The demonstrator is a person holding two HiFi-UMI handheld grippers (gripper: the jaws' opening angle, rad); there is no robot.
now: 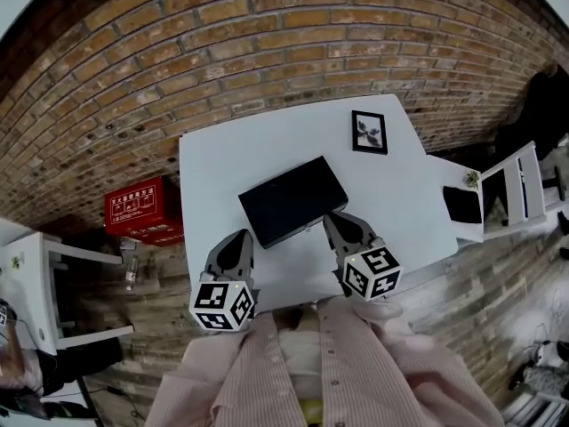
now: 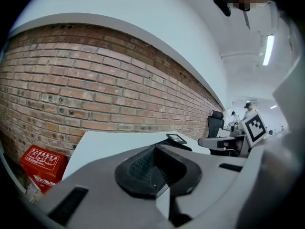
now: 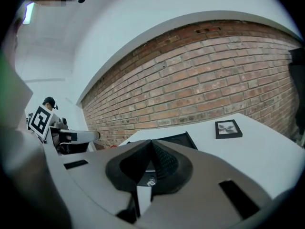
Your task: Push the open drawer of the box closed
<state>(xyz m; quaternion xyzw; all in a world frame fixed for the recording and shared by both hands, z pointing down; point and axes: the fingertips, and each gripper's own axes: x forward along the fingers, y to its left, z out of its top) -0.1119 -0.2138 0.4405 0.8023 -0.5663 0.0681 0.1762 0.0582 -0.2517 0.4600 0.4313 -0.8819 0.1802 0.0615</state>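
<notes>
A flat black box [image 1: 292,199] lies in the middle of the white table [image 1: 222,158], one long side turned toward me. I cannot tell how far its drawer stands out. My right gripper [image 1: 333,218] is shut with nothing in it, and its tip sits at the box's near right corner. In the right gripper view the shut jaws [image 3: 151,143] hide most of the box [image 3: 178,139]. My left gripper [image 1: 238,236] is shut and empty too, just short of the box's near left corner. In the left gripper view its jaws [image 2: 153,148] meet, with the box [image 2: 185,147] showing behind them.
A small black picture frame [image 1: 369,132] lies flat at the table's far right. A red box [image 1: 142,210] sits on the floor to the left. White furniture [image 1: 36,283] stands further left. A white side table [image 1: 453,189] and a chair [image 1: 520,185] stand right. A brick wall [image 1: 267,43] lies behind.
</notes>
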